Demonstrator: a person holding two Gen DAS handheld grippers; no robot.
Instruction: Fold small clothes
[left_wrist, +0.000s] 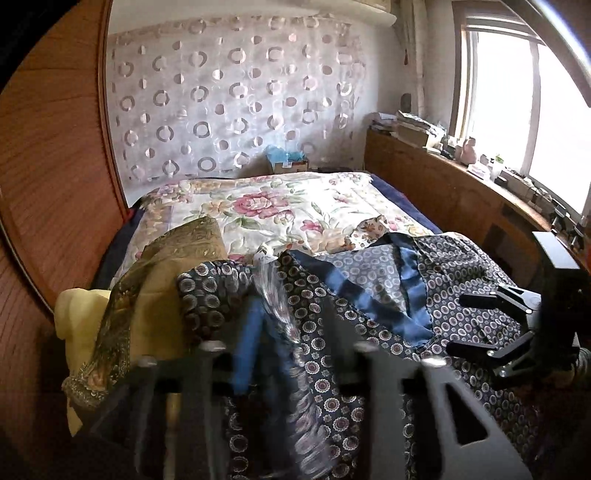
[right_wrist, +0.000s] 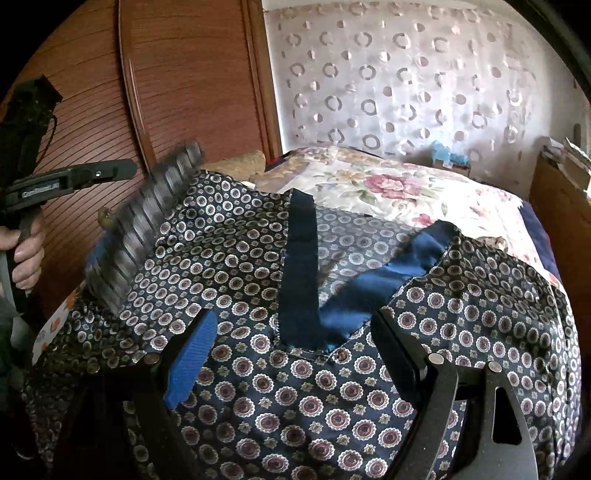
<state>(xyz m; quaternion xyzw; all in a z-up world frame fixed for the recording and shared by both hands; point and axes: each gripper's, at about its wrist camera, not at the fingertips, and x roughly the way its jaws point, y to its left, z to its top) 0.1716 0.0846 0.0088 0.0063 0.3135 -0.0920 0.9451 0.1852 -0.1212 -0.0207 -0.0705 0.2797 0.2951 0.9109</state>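
A dark navy garment (left_wrist: 373, 317) (right_wrist: 258, 391) printed with small rings and flowers lies spread on the bed, its blue satin neckline trim (right_wrist: 299, 266) facing up. My left gripper (left_wrist: 295, 350) (right_wrist: 110, 171) has its jaws apart; a blurred fold of the garment (left_wrist: 291, 332) (right_wrist: 147, 221) hangs loose between them and no pad presses on it. A hand (right_wrist: 26, 251) holds that gripper at the bed's left edge. My right gripper (right_wrist: 295, 325) (left_wrist: 467, 321) hovers wide open just above the garment's chest, below the neckline, with nothing between its fingers.
A floral bedspread (left_wrist: 266, 210) covers the bed. An olive-gold patterned cloth (left_wrist: 166, 266) and a yellow cloth (left_wrist: 77, 314) lie at the left. A wooden wardrobe (left_wrist: 48, 166) stands close on the left. A cluttered wooden shelf (left_wrist: 443, 184) runs under the window on the right.
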